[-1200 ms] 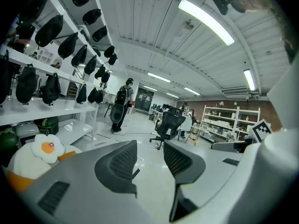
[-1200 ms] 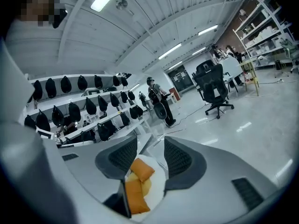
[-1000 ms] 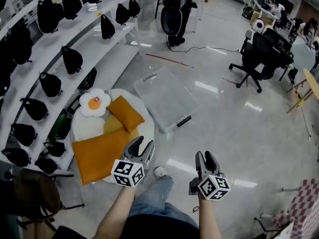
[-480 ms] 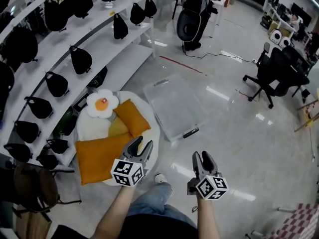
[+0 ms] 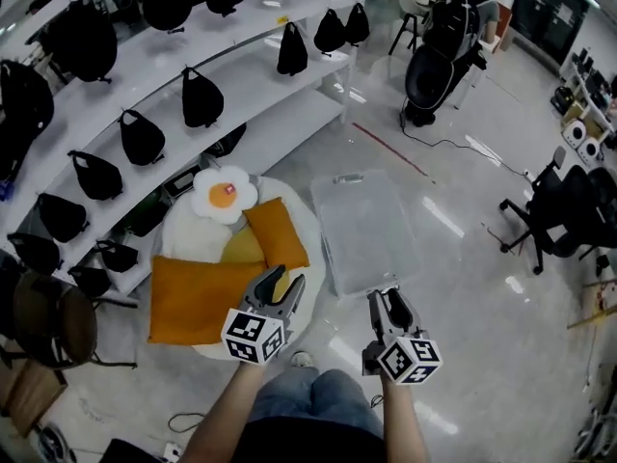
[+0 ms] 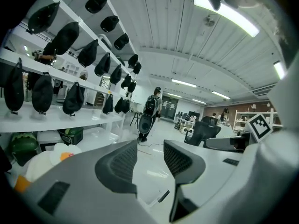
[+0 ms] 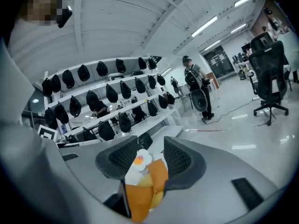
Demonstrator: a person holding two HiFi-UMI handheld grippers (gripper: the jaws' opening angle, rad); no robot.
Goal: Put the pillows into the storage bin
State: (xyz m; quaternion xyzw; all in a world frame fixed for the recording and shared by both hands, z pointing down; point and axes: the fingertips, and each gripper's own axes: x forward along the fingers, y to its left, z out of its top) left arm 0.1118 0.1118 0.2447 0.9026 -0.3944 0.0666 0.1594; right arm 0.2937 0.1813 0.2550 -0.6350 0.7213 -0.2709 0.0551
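Several pillows lie piled on a round white cushion (image 5: 178,237): a fried-egg pillow (image 5: 224,193), a small orange pillow (image 5: 277,234), a yellow one (image 5: 241,251) and a big orange pillow (image 5: 198,297). Right of them a clear storage bin (image 5: 366,230) stands on the floor. My left gripper (image 5: 280,287) hangs open and empty over the cushion's near edge. My right gripper (image 5: 388,300) is open and empty at the bin's near end. Through the right gripper (image 7: 150,143) I see the fried-egg pillow (image 7: 140,161) and an orange pillow (image 7: 158,175) far beyond its fingers. The left gripper (image 6: 150,148) holds nothing.
White shelves (image 5: 241,85) with black bags run along the left. A person with a black bag (image 5: 445,41) stands at the back. An office chair (image 5: 564,222) is at the right, another chair (image 5: 48,321) at the left. My own legs (image 5: 308,403) are below.
The view has swung left along the shelves. Both grippers moved with it and now stand closer to the cushion and the bin. Their jaws keep the same gap.
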